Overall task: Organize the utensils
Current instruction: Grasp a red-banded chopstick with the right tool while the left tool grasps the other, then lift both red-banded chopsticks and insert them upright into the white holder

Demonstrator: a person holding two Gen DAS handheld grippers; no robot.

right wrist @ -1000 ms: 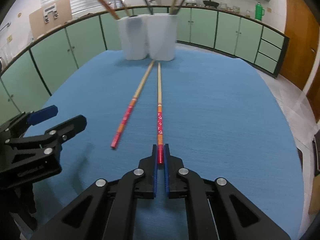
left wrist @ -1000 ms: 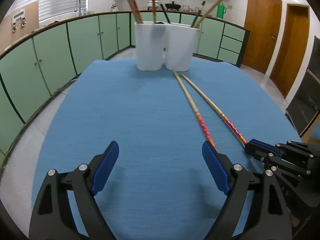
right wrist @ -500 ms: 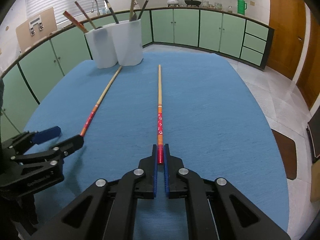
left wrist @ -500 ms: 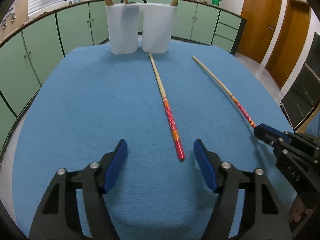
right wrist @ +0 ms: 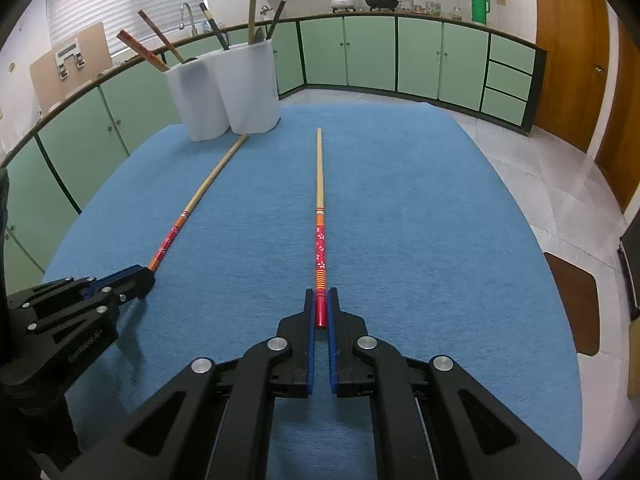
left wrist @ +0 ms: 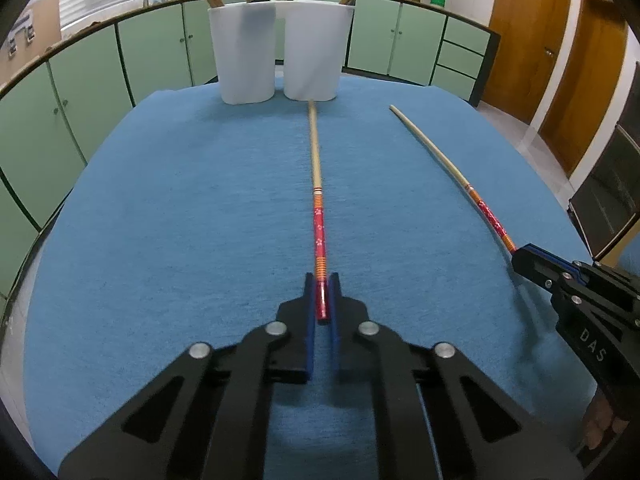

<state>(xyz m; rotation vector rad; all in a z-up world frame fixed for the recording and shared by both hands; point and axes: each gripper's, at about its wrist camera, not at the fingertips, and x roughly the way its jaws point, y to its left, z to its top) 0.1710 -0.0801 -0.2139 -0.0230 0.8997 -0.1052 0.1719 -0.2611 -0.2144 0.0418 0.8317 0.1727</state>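
Two long chopsticks with red patterned handles lie on the blue tablecloth (left wrist: 160,240). My left gripper (left wrist: 321,292) is shut on the red end of one chopstick (left wrist: 316,184), whose tip points at the two white utensil holders (left wrist: 280,52). My right gripper (right wrist: 319,304) is shut on the red end of the other chopstick (right wrist: 319,200). In the left wrist view the right gripper (left wrist: 524,254) holds its chopstick (left wrist: 440,160) at the right. In the right wrist view the left gripper (right wrist: 138,274) holds its chopstick (right wrist: 200,196) at the left. The holders (right wrist: 224,92) contain several utensils.
Green kitchen cabinets (right wrist: 360,56) run around the room behind the table. Wooden doors (left wrist: 528,36) stand at the right. A brown chair seat (right wrist: 576,304) sits beside the table's right edge. The table's rounded edges fall off to tiled floor (right wrist: 560,184).
My left gripper was open, moved onto the left chopstick's red end and closed on it. My right gripper has drawn its chopstick to the right, away from the other one.
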